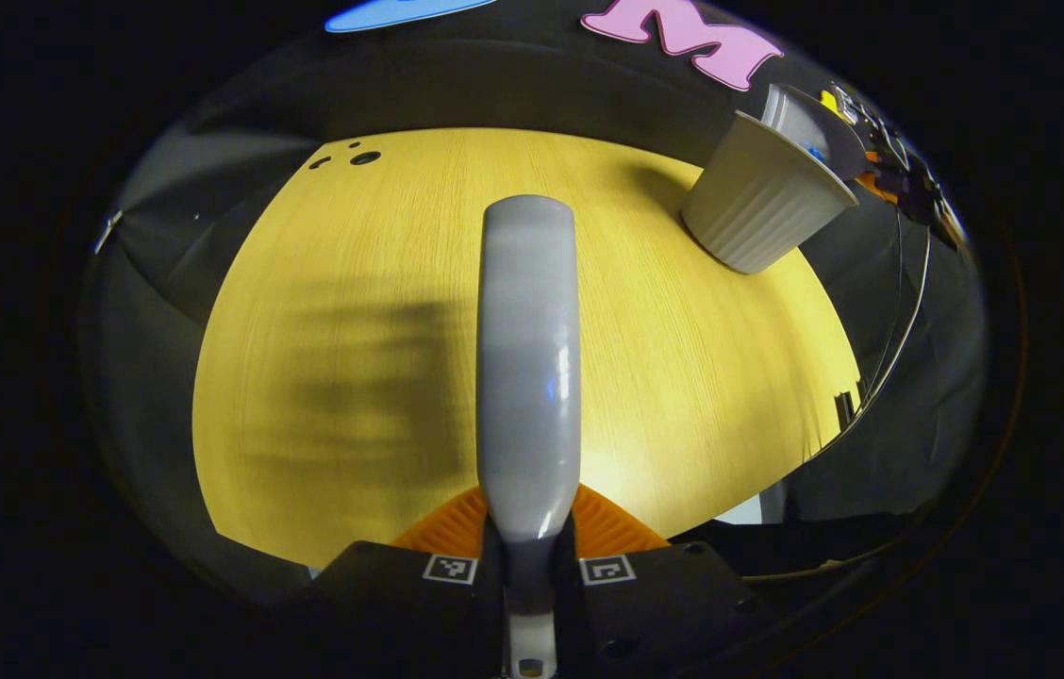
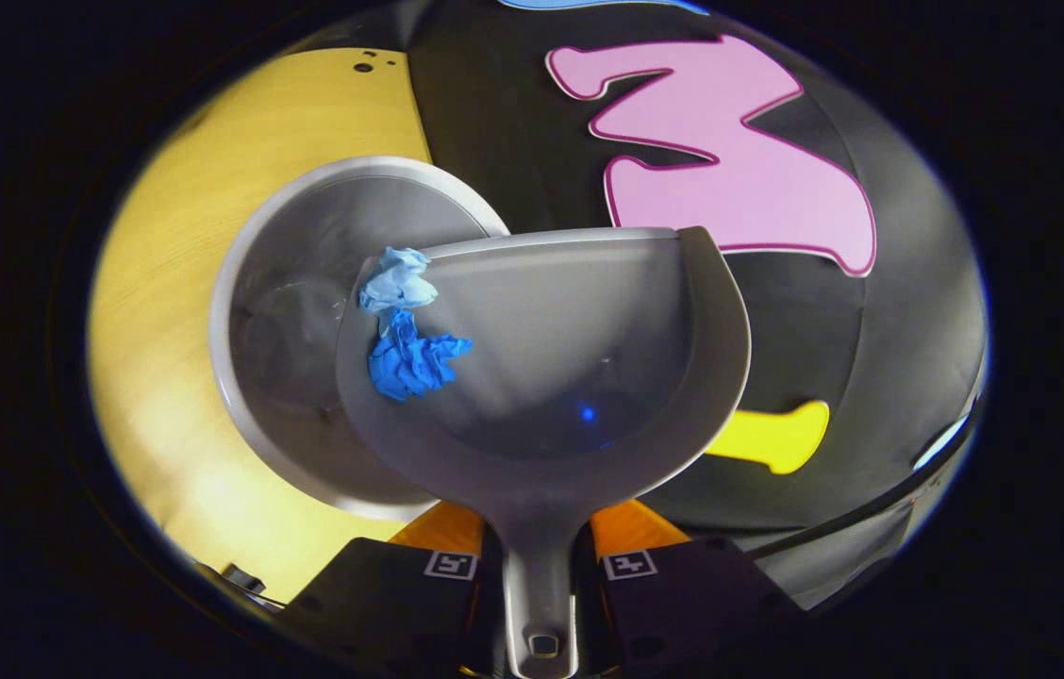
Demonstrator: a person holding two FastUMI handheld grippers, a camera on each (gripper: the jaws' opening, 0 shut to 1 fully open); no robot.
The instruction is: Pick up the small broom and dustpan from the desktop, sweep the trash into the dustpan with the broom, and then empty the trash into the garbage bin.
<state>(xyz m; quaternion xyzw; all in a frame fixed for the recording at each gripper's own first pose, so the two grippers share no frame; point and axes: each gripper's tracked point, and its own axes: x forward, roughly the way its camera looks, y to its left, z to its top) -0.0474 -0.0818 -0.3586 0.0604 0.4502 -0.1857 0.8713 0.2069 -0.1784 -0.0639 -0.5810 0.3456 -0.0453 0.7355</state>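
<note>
In the left gripper view my left gripper [image 1: 528,530] is shut on the grey small broom [image 1: 528,358], which points forward above the yellow desktop [image 1: 702,377]. My right gripper [image 2: 537,545] is shut on the handle of the grey dustpan [image 2: 589,377]. The pan is tipped to its left over the open mouth of the grey garbage bin [image 2: 273,311]. Crumpled blue trash [image 2: 411,360] and a paler blue scrap [image 2: 396,281] cling to the pan's left rim, right above the bin. From the left gripper view, the ribbed bin [image 1: 758,207] stands at the far right with the dustpan [image 1: 806,123] over it.
Small dark holes [image 1: 364,157] mark the far left corner of the desktop. Cables [image 1: 905,311] hang past the table's right edge. A broad shadow [image 1: 362,396] lies on the wood left of the broom. The black booth wall [image 2: 532,132] rises just behind the bin.
</note>
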